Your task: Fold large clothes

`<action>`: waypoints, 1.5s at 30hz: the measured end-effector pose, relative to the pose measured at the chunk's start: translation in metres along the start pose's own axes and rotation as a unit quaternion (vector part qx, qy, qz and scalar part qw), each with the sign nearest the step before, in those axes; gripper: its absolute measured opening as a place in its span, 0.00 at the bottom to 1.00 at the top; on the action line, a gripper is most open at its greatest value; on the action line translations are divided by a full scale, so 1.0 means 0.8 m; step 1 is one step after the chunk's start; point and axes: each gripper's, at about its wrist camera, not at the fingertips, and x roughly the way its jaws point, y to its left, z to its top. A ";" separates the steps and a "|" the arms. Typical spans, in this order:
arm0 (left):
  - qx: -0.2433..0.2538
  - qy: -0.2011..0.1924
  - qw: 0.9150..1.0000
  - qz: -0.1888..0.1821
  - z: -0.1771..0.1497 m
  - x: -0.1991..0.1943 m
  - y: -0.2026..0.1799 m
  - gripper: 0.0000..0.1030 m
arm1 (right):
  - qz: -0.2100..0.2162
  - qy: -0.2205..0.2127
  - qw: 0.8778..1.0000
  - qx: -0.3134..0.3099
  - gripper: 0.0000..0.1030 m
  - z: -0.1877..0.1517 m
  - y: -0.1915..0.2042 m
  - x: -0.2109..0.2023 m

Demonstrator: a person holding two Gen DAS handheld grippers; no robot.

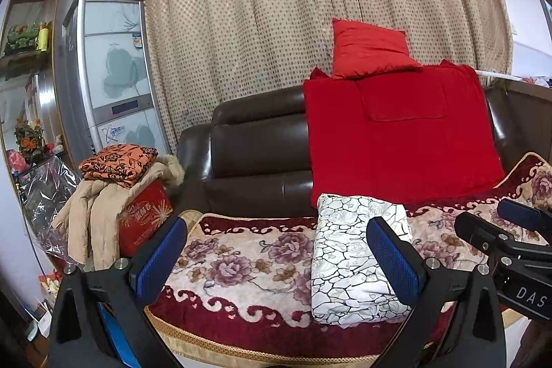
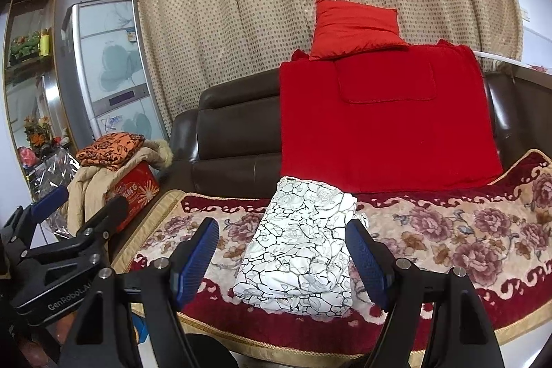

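Right wrist view: both grippers spread wide and empty over a folded white garment on the sofa seat.

Right gripper (image 2: 282,256) has its blue fingers (image 2: 365,259) well apart, gripping nothing, one on either side of the folded white garment (image 2: 300,250) without touching it. Left gripper (image 1: 276,259) is likewise wide open and empty; its right pad hides part of the garment's edge. The garment, printed with grey roses and dark cracked lines, lies on the floral seat cover (image 2: 448,230), in front of the red blanket (image 2: 386,126) draped over the brown sofa back (image 2: 238,130). Left of the garment, beyond the sofa arm, a beige coat (image 2: 86,192) hangs over a red box (image 2: 138,190), partly hidden by the left gripper's body. Each gripper's base is cut off by the frame.
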 end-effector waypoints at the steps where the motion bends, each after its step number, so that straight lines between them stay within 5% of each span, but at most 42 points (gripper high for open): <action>1: -0.001 0.002 1.000 0.001 0.000 0.003 0.000 1.00 | -0.001 0.000 1.000 0.001 0.77 0.001 0.000 0.003; 45: 0.001 0.001 0.999 -0.036 -0.005 0.003 -0.005 1.00 | -0.051 -0.012 0.999 -0.013 0.77 0.003 0.000 -0.007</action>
